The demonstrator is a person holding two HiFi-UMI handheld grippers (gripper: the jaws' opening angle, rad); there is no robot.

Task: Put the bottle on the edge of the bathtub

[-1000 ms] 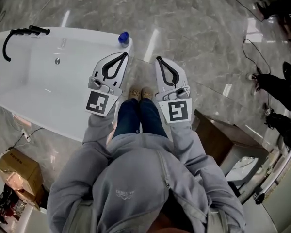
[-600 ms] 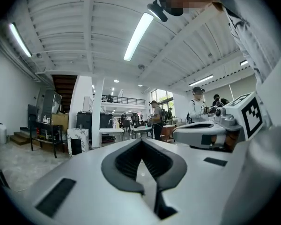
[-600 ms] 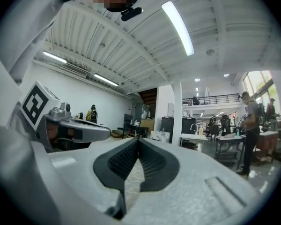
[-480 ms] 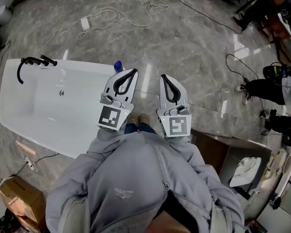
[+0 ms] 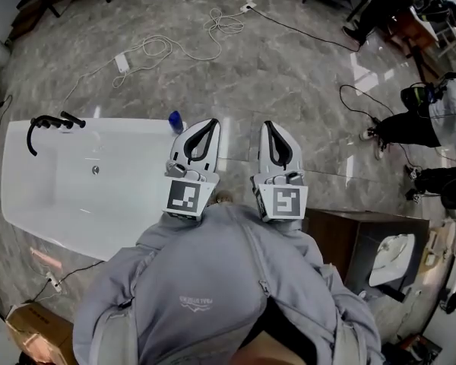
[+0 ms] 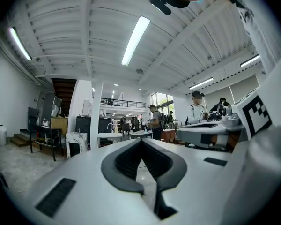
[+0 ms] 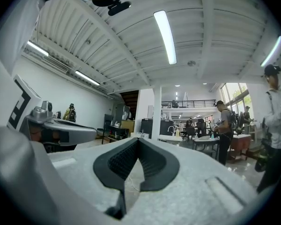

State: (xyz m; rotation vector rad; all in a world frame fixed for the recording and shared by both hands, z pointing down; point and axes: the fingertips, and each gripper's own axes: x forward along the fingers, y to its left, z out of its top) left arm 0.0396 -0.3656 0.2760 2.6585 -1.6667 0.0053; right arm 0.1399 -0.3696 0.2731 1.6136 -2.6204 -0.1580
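Blue-capped bottle (image 5: 175, 120): seen at the outer corner of the white bathtub (image 5: 121, 122), apparently already standing on its rim; only the cap and a little of the body are made out.

Left gripper (image 5: 210, 123): found just beside the bottle, at its 3 o'clock, not touching it. Its jaws are closed together on nothing.

Right gripper (image 5: 274, 125): held further out at 3 o'clock, over bare floor (image 5: 289, 59). Its jaws are likewise pressed together, and nothing is carried.

Hazard: the bottle is judged to sit near the rim's corner. It could be tipped into the tub or onto the floor if the left gripper were swung toward 9 o'clock.

Clearance: open floor is offered at 12 o'clock as far as loose cables (image 5: 167, 46). A brown cabinet (image 5: 357, 234) bounds 4 o'clock, and a black faucet (image 5: 45, 122) stands at the tub's far end, 9 o'clock.
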